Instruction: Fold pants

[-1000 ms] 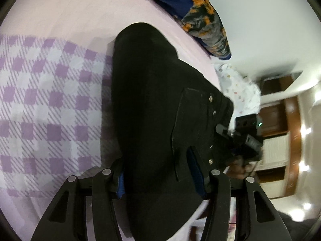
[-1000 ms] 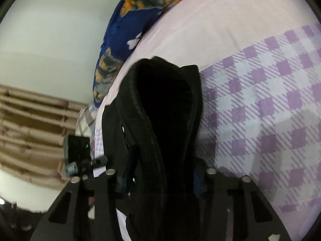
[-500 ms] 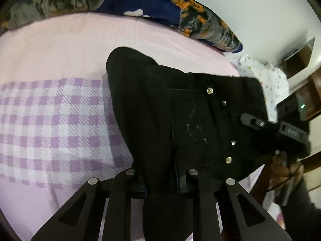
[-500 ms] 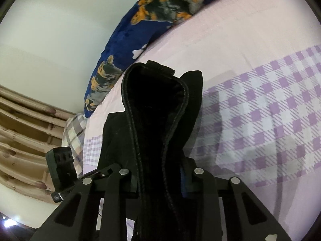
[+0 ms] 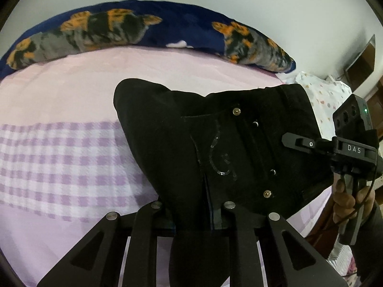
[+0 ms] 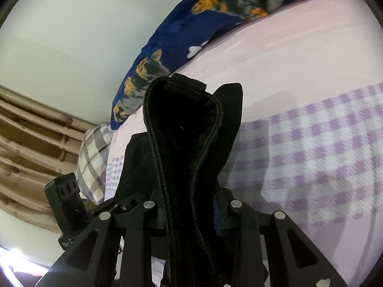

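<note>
Black pants with metal rivets and a back pocket hang lifted above the bed. My left gripper is shut on the fabric near the pocket side. My right gripper is shut on the thick stitched waistband edge of the pants, which stands up between the fingers. The right gripper also shows at the right of the left wrist view, clamped on the far waistband corner. The left gripper's body shows at the left of the right wrist view.
The bed has a pink sheet and a purple checked blanket. A blue dog-print pillow lies along the wall. A plaid pillow and beige curtains sit at the left of the right wrist view.
Both grippers have lifted and tilted up with the pants. More wall and pillow show now. The pants have swung from hanging sideways to spread between the two grippers.
</note>
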`<action>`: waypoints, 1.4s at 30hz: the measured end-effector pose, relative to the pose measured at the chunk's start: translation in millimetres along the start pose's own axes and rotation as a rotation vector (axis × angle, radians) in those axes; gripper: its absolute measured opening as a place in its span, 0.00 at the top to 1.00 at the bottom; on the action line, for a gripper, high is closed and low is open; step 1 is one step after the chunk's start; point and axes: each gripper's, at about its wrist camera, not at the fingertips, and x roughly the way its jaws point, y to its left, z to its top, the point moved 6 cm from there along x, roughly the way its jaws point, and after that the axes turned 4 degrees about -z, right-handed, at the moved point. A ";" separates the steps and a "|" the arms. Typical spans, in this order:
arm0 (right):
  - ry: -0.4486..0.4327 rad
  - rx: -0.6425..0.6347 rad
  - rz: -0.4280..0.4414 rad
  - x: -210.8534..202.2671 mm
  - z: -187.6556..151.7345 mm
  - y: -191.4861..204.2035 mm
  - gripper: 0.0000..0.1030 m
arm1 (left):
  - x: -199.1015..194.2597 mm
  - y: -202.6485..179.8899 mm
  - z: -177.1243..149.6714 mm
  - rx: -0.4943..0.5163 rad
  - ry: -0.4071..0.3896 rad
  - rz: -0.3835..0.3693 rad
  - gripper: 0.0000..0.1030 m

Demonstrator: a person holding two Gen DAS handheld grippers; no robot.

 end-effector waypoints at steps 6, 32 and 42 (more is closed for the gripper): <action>0.018 -0.013 0.026 27.8 14.5 23.9 0.75 | -11.9 27.1 17.6 -0.012 -0.033 0.038 0.83; -0.004 -0.024 -0.033 123.9 95.3 35.9 0.75 | 32.7 126.8 95.3 -0.020 -0.087 0.141 0.82; -0.022 -0.031 -0.141 129.6 88.9 11.9 0.48 | 54.1 157.4 73.1 -0.093 -0.061 0.166 0.50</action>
